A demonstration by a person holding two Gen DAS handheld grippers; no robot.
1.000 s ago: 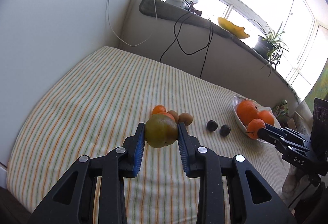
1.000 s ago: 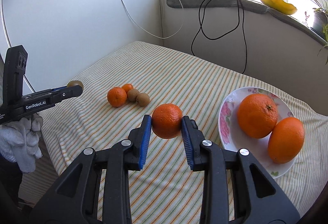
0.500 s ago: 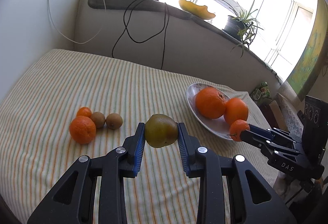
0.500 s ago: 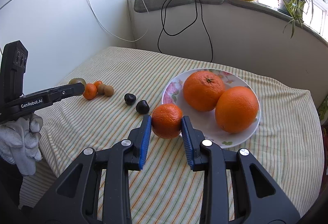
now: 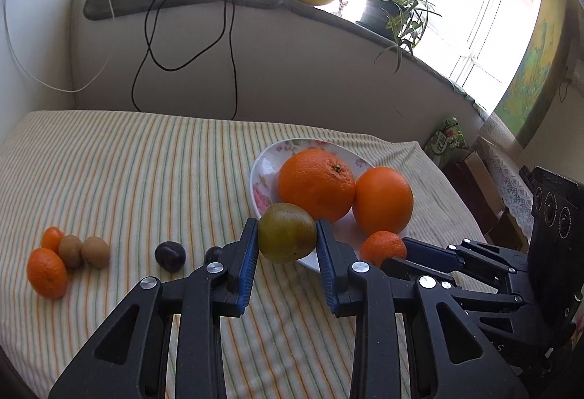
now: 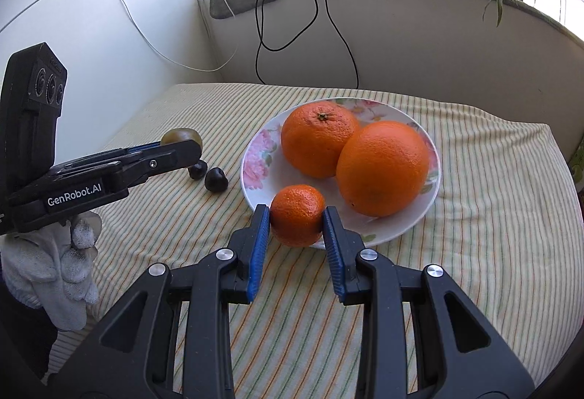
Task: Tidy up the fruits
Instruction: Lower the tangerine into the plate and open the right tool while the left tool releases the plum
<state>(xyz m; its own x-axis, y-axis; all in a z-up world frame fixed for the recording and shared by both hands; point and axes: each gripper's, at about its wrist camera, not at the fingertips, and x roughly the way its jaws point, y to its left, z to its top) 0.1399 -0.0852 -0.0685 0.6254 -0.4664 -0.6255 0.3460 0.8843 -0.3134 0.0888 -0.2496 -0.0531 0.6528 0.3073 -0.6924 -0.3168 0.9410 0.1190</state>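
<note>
Over the last second I swung both grippers across the striped surface (image 5: 146,180) toward the plate (image 6: 255,158); in both wrist views it slid from the right edge to frame centre. My left gripper (image 5: 287,246) kept its jaws clenched on the greenish fruit (image 5: 287,233), hovering at the plate's near rim. My right gripper (image 6: 296,222) gripped the small tangerine (image 6: 297,215) over that rim beside two oranges (image 6: 381,167). Release seemed next. The left gripper's side read "GenRobot.AI" (image 6: 75,195).

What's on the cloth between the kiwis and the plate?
Two dark plums, side by side; bare striped cloth otherwise. Left wrist view shows kiwis and plate.
</note>
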